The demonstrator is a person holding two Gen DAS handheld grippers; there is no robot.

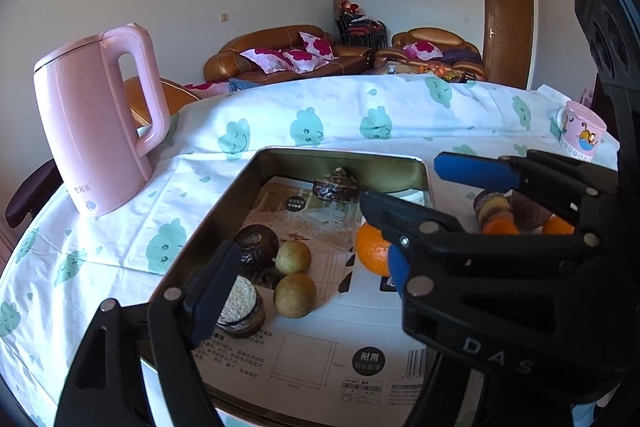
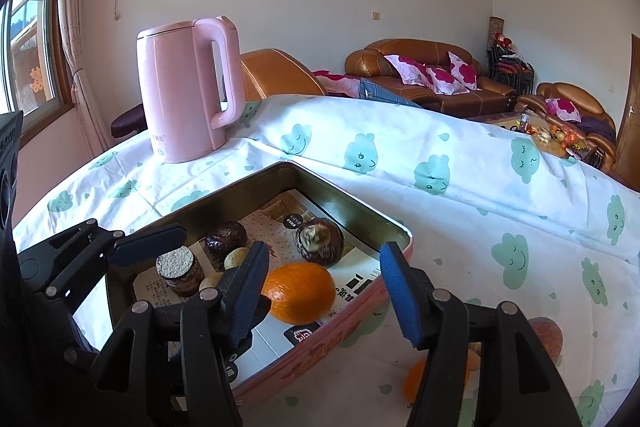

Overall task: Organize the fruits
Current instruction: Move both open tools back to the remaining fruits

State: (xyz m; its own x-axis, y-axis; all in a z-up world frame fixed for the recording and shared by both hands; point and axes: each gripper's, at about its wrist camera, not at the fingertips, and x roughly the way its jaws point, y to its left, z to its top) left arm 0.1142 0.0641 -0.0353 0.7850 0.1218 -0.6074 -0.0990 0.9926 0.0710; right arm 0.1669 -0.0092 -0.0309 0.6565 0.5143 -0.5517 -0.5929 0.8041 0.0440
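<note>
A shallow metal tin lined with printed paper sits on the table; it also shows in the right wrist view. Inside lie an orange, dark mangosteens, two small yellow-green fruits and a cut dark fruit. My right gripper is open, its jaws wide apart around the orange, which rests on the tin floor. My left gripper is open over the tin, by the small fruits. The right gripper also shows in the left wrist view.
A pink kettle stands left of the tin. More fruit lies on the cloud-print cloth right of the tin, partly hidden. A pink mug stands at the far right. Sofas lie beyond the table.
</note>
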